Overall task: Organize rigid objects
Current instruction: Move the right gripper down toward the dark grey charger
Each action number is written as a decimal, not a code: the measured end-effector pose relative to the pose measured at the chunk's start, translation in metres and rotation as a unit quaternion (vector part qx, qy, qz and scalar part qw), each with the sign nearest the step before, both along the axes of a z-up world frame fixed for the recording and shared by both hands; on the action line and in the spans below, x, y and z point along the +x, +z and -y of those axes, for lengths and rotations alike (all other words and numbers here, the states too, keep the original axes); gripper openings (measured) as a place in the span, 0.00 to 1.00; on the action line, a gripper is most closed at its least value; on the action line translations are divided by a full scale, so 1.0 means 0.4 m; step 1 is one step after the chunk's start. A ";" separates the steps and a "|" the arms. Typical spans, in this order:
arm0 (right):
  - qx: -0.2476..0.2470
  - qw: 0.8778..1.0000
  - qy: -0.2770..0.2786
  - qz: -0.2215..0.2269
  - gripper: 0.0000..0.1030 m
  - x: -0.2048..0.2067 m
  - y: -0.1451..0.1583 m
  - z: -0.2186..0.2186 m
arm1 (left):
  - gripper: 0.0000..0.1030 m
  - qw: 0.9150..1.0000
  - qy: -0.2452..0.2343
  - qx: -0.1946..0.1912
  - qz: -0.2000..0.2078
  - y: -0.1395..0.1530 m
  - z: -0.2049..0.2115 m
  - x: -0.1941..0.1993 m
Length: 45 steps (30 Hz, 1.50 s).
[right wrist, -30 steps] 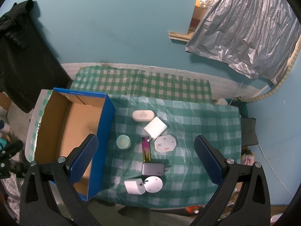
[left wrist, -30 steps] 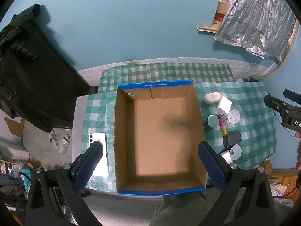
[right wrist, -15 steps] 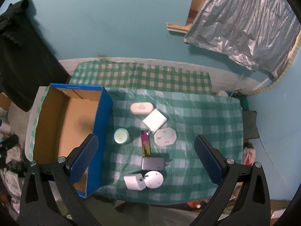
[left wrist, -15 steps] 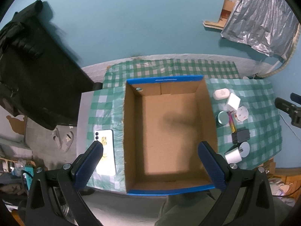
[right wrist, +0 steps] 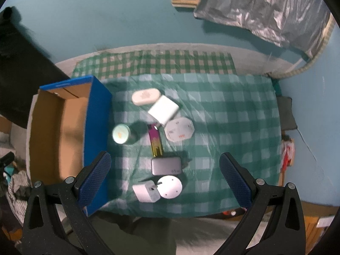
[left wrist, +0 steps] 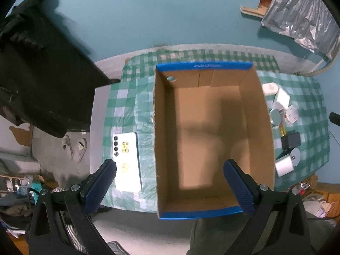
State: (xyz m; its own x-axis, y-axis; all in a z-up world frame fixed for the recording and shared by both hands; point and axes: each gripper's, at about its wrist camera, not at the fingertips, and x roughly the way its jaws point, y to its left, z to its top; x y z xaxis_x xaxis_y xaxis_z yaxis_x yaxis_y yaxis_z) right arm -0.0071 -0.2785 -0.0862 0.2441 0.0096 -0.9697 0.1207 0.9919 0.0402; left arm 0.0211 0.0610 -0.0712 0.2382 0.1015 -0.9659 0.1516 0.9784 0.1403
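While both grippers hang high above a table under a green checked cloth (right wrist: 233,127), each with its jaws spread wide and nothing between them, the left gripper (left wrist: 170,180) looks straight down into the cardboard box (left wrist: 212,138), whose blue-edged long axis runs from the near edge of the table toward the far edge, its floor bare. Only the left view shows the white phone (left wrist: 127,159), lying camera-side up on the cloth just beside the box's left wall, its length parallel to the box and its lenses toward the far edge. The right gripper (right wrist: 165,178) hovers over the small items, which the left view catches only in part past the box's right wall. Toward the far edge lie a white oval case (right wrist: 146,96) and a white square charger (right wrist: 163,111), then a white octagonal adapter (right wrist: 179,128) and a mint round tin (right wrist: 121,133) near the box. A pink-and-gold lighter (right wrist: 156,142) points lengthwise from far to near. Nearer are a grey power bank (right wrist: 166,165), its long side crosswise, a white round disc (right wrist: 170,187) and a white plug cube (right wrist: 145,192) by the near edge.
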 end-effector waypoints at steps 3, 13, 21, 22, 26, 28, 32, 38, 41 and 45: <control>0.001 1.000 -0.005 -0.009 0.99 0.003 -0.027 0.010 | 0.99 1.000 0.002 0.002 -0.007 -0.025 -0.019 0.000; 0.023 0.999 -0.002 -0.049 0.99 0.024 -0.160 0.047 | 0.99 0.999 0.013 0.020 -0.037 -0.122 -0.077 0.004; 0.003 0.995 0.046 -0.088 0.97 0.034 -0.285 0.033 | 0.99 0.997 0.028 0.030 -0.062 -0.199 -0.119 -0.004; 0.001 0.994 0.050 -0.093 0.97 0.033 -0.298 0.029 | 0.98 0.997 0.030 0.030 -0.065 -0.207 -0.122 -0.006; -0.001 0.992 0.060 -0.108 0.97 0.034 -0.341 0.017 | 0.94 0.996 0.042 0.018 -0.075 -0.229 -0.136 -0.010; -0.001 0.992 0.064 -0.112 0.97 0.034 -0.355 0.011 | 0.91 0.996 0.048 0.015 -0.078 -0.239 -0.139 -0.010; -0.004 0.990 0.075 -0.116 0.96 0.040 -0.375 -0.004 | 0.83 0.995 0.047 0.012 -0.087 -0.252 -0.133 -0.014; -0.008 0.988 0.091 -0.128 0.87 0.062 -0.407 -0.023 | 0.66 0.993 0.049 0.009 -0.104 -0.280 -0.130 -0.014; -0.009 0.986 0.101 -0.130 0.85 0.076 -0.424 -0.036 | 0.59 0.992 0.049 0.013 -0.112 -0.290 -0.125 -0.017; -0.004 0.984 0.106 -0.140 0.78 0.091 -0.446 -0.055 | 0.59 0.993 0.044 0.018 -0.111 -0.293 -0.118 -0.021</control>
State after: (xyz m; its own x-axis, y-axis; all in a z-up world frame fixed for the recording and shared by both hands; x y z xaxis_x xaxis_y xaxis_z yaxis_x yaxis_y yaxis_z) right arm 0.0293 -0.2563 -0.2647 -0.0389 0.0234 -0.9990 -0.0840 0.9961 0.0266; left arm 0.0127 0.1081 -0.1882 0.0080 0.1472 -0.9891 0.0969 0.9843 0.1473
